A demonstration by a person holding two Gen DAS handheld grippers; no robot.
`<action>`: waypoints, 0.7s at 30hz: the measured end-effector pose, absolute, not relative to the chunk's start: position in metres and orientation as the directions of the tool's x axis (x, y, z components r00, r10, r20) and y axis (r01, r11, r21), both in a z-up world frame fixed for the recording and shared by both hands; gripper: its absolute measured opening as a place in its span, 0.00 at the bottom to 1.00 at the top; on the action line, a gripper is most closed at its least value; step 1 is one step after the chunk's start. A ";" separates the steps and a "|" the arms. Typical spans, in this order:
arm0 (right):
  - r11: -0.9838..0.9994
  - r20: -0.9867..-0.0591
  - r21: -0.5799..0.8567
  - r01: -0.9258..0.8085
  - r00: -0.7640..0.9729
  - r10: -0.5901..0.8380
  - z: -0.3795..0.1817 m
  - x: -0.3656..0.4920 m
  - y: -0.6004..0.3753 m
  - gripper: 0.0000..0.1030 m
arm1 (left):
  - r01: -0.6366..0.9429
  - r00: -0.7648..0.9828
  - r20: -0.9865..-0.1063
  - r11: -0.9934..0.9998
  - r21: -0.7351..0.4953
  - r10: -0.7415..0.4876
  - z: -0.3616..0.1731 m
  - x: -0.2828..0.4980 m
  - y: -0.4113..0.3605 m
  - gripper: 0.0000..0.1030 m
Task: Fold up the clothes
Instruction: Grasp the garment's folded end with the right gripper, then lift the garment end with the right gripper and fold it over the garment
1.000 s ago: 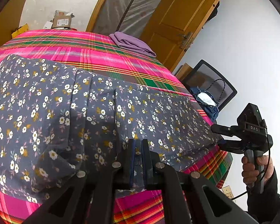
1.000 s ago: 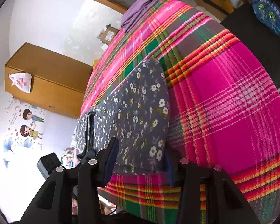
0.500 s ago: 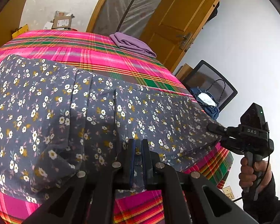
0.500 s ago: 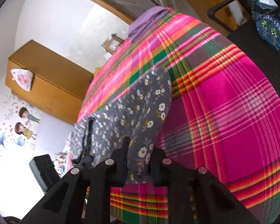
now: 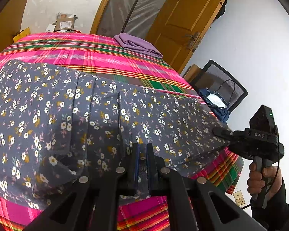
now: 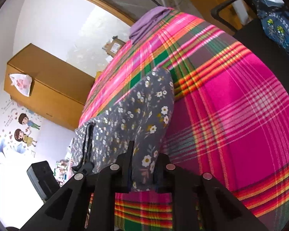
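A grey floral garment [image 5: 71, 119] lies spread on the pink plaid table [image 5: 106, 57]. My left gripper [image 5: 141, 152] is shut on the garment's near hem, with cloth pinched between its fingers. My right gripper [image 6: 143, 159] is closed on the garment's right end [image 6: 144, 119]; it also shows in the left wrist view [image 5: 221, 134] gripping that right corner at the table's edge. The left gripper shows in the right wrist view [image 6: 86, 154] at the garment's far side.
A folded purple cloth [image 5: 138, 45] lies at the table's far right corner. A black chair with a blue bag [image 5: 217, 100] stands right of the table. A wooden door [image 5: 183, 19] and a wooden cabinet [image 6: 46, 88] stand behind.
My right gripper moved in onto the garment's right corner and closed its fingers on the cloth. The left gripper stayed shut on the near hem.
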State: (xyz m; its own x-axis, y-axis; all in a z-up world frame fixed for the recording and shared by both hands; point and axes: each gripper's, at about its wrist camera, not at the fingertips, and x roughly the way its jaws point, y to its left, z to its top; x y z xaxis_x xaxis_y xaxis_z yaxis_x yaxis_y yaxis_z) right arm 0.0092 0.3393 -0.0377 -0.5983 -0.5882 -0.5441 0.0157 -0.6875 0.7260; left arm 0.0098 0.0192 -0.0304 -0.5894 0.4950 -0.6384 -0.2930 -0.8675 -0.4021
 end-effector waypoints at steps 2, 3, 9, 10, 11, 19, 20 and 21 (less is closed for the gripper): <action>-0.687 -0.526 0.726 0.043 -0.608 -0.594 -0.028 0.010 0.337 0.13 | -0.291 -0.588 -0.641 -0.868 -0.402 0.494 -0.030 0.010 0.019 0.06; -0.687 -0.518 0.724 0.056 -0.612 -0.597 -0.023 0.010 0.336 0.13 | -0.290 -0.587 -0.642 -0.869 -0.401 0.493 -0.029 0.010 0.019 0.06; -0.689 -0.472 0.710 0.145 -0.629 -0.618 0.007 0.008 0.322 0.13 | -0.282 -0.589 -0.644 -0.871 -0.402 0.488 -0.025 0.012 0.016 0.06; -0.689 -0.465 0.707 0.159 -0.629 -0.622 0.012 0.008 0.320 0.13 | -0.280 -0.592 -0.642 -0.871 -0.403 0.487 -0.023 0.013 0.015 0.06; -0.689 -0.459 0.704 0.173 -0.630 -0.627 0.016 0.007 0.318 0.13 | -0.278 -0.596 -0.639 -0.872 -0.402 0.485 -0.022 0.014 0.014 0.06; -0.681 -0.415 0.682 0.268 -0.625 -0.661 0.047 0.003 0.298 0.13 | -0.259 -0.639 -0.611 -0.879 -0.401 0.467 -0.008 0.022 -0.002 0.06; -0.679 -0.408 0.677 0.282 -0.624 -0.666 0.052 0.003 0.295 0.13 | -0.255 -0.644 -0.609 -0.880 -0.400 0.463 -0.006 0.022 -0.004 0.06; -0.678 -0.402 0.673 0.297 -0.622 -0.672 0.057 0.002 0.291 0.13 | -0.250 -0.651 -0.605 -0.882 -0.400 0.459 -0.005 0.023 -0.007 0.06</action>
State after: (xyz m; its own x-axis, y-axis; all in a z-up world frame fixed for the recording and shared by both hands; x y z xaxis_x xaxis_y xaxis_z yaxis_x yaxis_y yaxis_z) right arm 0.0025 0.2906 0.0573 -0.6218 -0.6721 -0.4021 0.2975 -0.6776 0.6726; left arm 0.0229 -0.0068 -0.0048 -0.6506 0.4590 -0.6050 -0.2502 -0.8818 -0.3998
